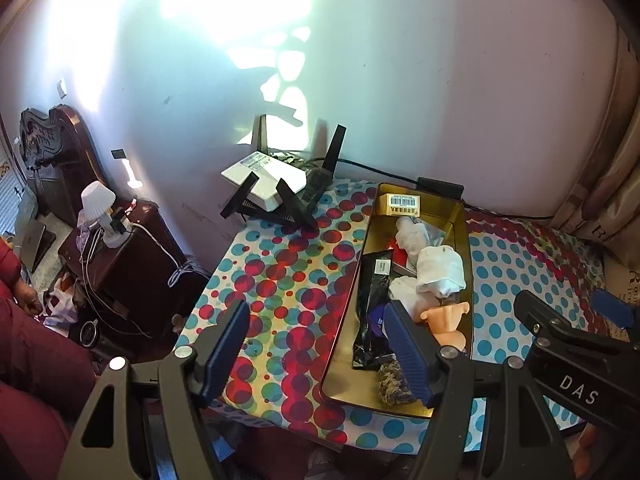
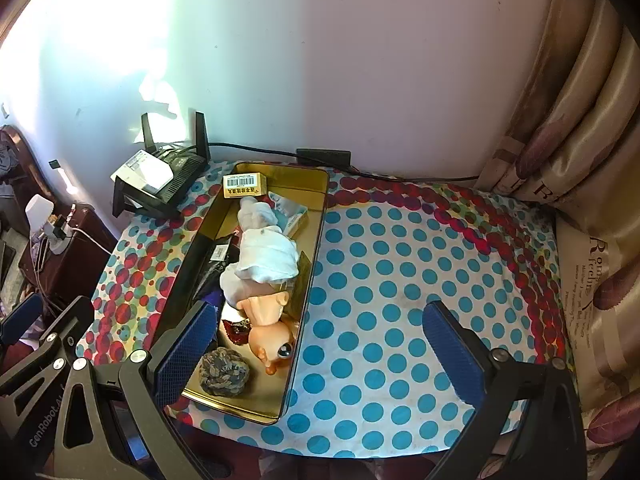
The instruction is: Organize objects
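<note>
A long gold tin [image 1: 464, 240] [image 2: 320, 216] lies on the polka-dot table. In it are a doll in white clothes [image 2: 266, 256] [image 1: 440, 268], a yellow barcoded box [image 2: 244, 185] [image 1: 400, 203], a black packet [image 1: 372, 292] [image 2: 214, 264], a small white-blue box [image 2: 294, 214] and a grey knitted ball [image 2: 224, 372] [image 1: 394, 384]. My left gripper [image 1: 316, 354] is open and empty, over the table just left of the tin. My right gripper [image 2: 320, 354] is open and empty, above the tin's near right wall.
A black router with a white box [image 1: 276, 180] [image 2: 160, 178] stands at the back left by the wall. A cable and black adapter [image 2: 324, 156] lie behind the tin. A curtain [image 2: 580, 160] hangs at the right. A dark suitcase with a lamp [image 1: 120, 248] stands left of the table.
</note>
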The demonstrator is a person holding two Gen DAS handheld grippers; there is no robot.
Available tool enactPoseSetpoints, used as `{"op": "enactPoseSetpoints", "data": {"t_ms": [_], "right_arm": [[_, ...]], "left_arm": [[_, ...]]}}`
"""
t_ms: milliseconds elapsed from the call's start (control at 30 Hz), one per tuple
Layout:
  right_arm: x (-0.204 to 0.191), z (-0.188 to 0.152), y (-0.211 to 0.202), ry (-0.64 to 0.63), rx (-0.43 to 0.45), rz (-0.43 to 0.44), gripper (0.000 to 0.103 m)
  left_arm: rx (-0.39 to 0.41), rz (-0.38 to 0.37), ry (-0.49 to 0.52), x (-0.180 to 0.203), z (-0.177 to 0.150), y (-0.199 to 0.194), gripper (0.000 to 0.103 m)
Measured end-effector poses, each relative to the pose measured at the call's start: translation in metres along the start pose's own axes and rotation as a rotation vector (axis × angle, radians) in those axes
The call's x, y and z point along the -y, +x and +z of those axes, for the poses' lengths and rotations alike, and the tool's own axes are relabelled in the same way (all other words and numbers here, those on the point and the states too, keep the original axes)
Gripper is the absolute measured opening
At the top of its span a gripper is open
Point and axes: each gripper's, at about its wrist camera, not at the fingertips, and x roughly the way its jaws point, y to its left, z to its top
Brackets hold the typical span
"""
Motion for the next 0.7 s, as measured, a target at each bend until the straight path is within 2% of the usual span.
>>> {"op": "enactPoseSetpoints", "data": {"t_ms": [233, 700], "right_arm": [[0.0008, 0.0013, -0.0001, -0.002, 0.005, -0.005, 0.103], [-0.0002, 0.0033, 0.0014, -0.01, 0.01, 0.001, 0.103]], "left_arm": [[0.018, 0.006, -0.017, -0.0035, 0.002, -0.0023, 0.071], [-0.003, -0.041, -0.038, -0.004, 0.004, 0.0065, 0.071]]}}
